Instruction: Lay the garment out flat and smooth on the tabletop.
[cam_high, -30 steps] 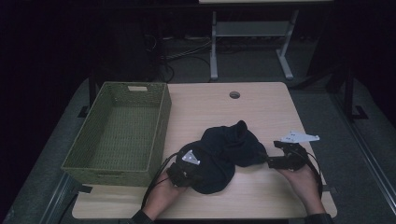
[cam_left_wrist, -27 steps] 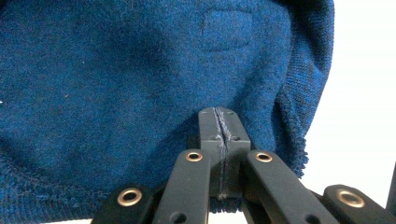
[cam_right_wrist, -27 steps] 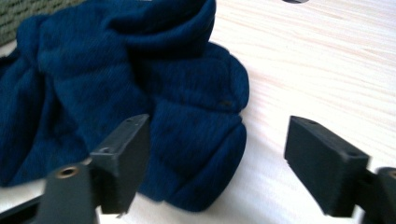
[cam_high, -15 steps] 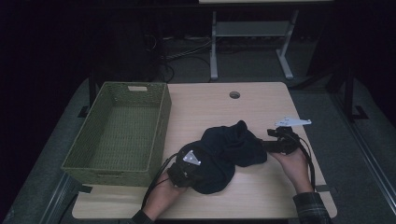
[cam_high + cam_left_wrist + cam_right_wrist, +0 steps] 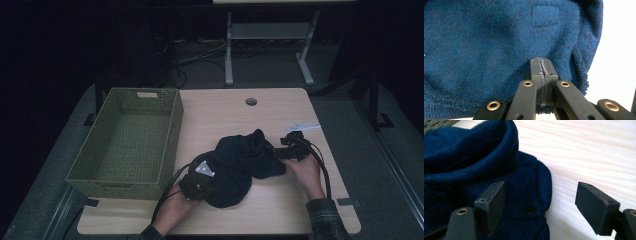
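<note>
Lies crumpled on the pale wooden tabletop [image 5: 280, 105], toward the near edge between the two hands: a dark navy knitted wool garment [image 5: 240, 165], bunched into a soft heap just right of the olive-green woven rectangular basket [image 5: 127, 142], close to it but apart. Looks light and thoroughly limp, with a fuzzy, grippy knit that should not slip between pads; will sag, stretch and trail under its own weight when lifted, so wants two well-separated holds rather than one. Nothing fragile about it, though a small dark snap or button [image 5: 532, 209] sits on a flap near the right edge and is better avoided by the pads. Left gripper [image 5: 541, 67]: jaws pressed together, pinching a thin fold of the knit near the ribbed hem, seen close up in the left gripper view and half buried at the heap's near-left side [image 5: 200, 181] in the high view. Right gripper [image 5: 540, 202]: jaws spread wide, one either side of the rounded flap at the garment's right margin, nothing clamped yet; at the heap's right side [image 5: 280, 151] from above. Best purchase probably on a doubled hem or thick rolled edge, such as the fat fold [image 5: 499, 152] ahead of the right jaws, where layers bunch and hold firm.
</note>
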A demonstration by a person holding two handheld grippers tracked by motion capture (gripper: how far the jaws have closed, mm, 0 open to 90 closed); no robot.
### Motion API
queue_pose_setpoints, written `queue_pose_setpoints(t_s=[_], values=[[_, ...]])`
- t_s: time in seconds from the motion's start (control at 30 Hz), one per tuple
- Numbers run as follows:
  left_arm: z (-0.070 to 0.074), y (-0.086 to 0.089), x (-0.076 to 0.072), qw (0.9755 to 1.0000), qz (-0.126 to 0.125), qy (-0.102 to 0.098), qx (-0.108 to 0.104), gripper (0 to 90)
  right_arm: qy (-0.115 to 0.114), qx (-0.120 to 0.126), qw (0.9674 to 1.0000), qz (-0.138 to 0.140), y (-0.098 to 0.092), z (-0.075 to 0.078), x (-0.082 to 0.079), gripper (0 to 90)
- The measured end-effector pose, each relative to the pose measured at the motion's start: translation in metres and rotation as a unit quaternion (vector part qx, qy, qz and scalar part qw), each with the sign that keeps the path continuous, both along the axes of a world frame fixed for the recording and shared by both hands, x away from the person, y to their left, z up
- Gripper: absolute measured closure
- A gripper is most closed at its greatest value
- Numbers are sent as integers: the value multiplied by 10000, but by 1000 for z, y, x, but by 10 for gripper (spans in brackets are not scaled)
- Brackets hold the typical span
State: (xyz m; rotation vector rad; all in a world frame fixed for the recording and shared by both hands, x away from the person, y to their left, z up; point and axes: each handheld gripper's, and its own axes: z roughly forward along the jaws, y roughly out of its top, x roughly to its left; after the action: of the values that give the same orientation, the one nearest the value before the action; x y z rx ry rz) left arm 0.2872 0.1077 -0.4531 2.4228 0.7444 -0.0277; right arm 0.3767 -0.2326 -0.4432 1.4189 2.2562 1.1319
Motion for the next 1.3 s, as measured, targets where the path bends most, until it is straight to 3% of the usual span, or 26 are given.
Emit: queue_pose_setpoints(t_s=[0.37, 0.7, 0.93, 1.2, 1.3], values=[[0, -1, -1, 10000, 18, -29, 19, 896, 296, -277, 9991, 142, 12, -21, 2, 278], [0, -2, -1, 10000, 22, -43, 31, 896, 327, -225, 9986, 363, 16, -24, 0, 506], [0, -2, -2, 10000, 25, -50, 38, 896, 372, -3, 9984, 422, 13, -27, -3, 656], [1, -2, -2, 10000, 22, -53, 47, 897, 160, -289, 9983, 490, 17, -21, -5, 699], [1, -3, -2, 10000, 21, -49, 49, 897, 76, -271, 9987, 436, 14, -13, -5, 701]])
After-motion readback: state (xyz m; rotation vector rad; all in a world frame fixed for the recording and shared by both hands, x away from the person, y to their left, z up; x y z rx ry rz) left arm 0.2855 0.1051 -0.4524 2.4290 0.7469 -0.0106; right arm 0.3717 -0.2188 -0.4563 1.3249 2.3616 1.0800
